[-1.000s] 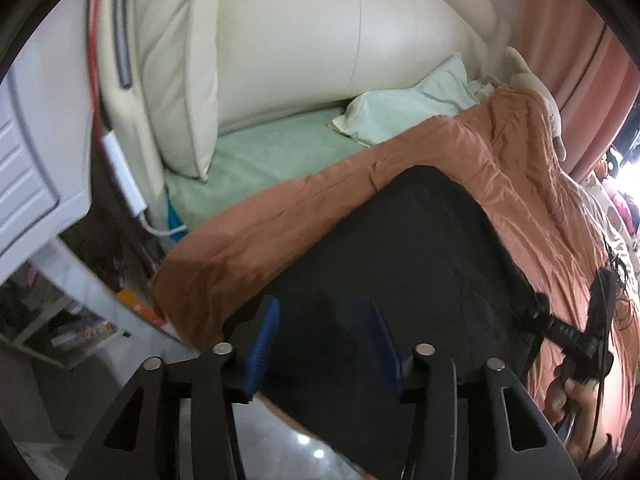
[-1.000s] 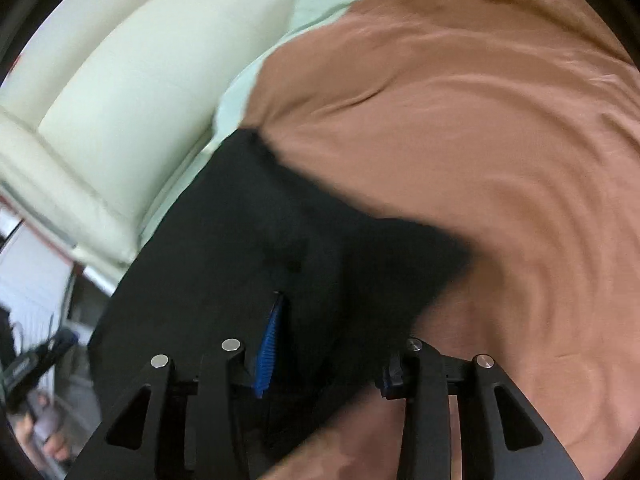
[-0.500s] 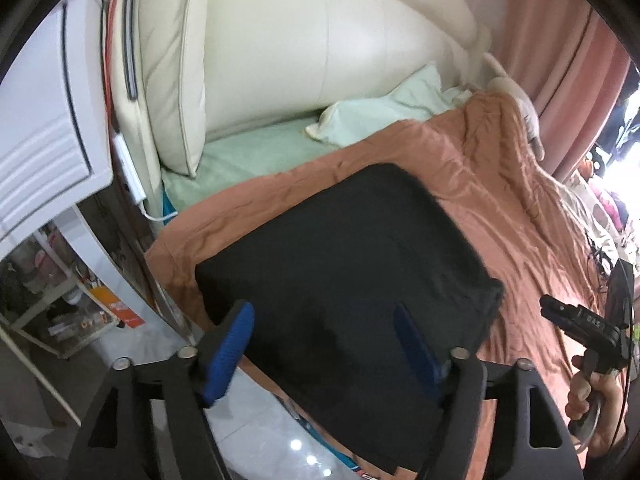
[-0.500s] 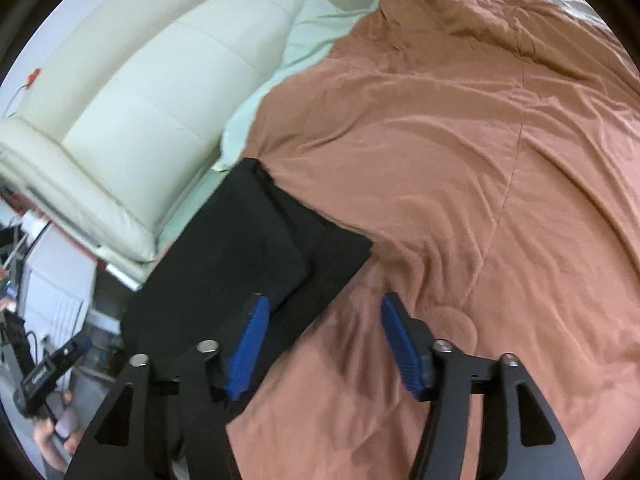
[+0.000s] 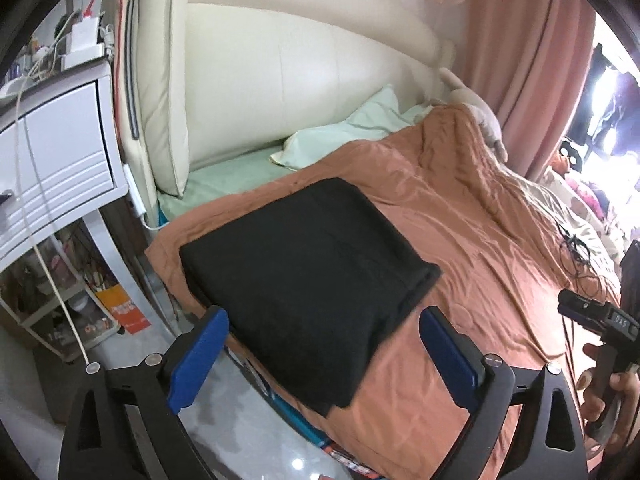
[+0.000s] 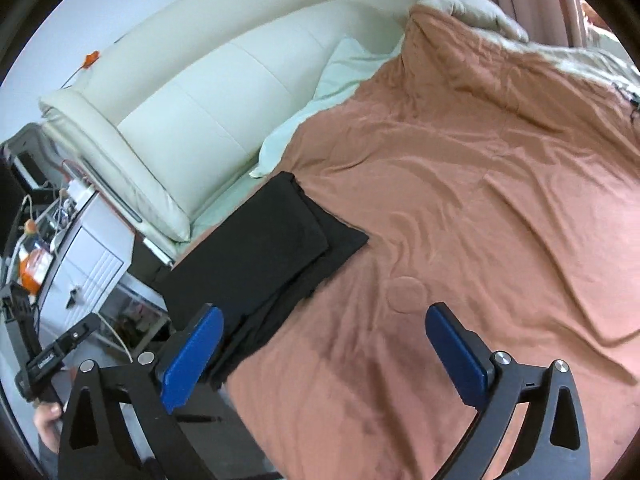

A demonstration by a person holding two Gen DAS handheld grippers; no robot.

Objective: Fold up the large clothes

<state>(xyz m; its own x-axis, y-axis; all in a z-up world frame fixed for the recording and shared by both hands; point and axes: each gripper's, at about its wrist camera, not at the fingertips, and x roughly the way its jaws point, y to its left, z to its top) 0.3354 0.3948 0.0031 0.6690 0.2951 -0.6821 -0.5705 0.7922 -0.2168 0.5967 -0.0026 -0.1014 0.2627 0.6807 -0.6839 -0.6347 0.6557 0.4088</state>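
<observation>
Black garment [image 5: 308, 276] folded into a thick rectangle near the corner of the bed, both grippers released.

Garment lies flat on the rust-coloured quilt [image 5: 472, 216], one lower layer jutting past the top fold on the far side in the right wrist view. Left gripper [image 5: 324, 360] and right gripper [image 6: 326, 354] hang above and apart from the cloth; their jaws have just been opening, stand wide, and nothing lies between the blue pads [image 6: 192, 356]. Beyond are a pale green pillow [image 5: 352, 136] and a cream headboard [image 5: 288, 92]. Judgement: folding appears essentially complete; at most, squaring the protruding layer remains.
</observation>
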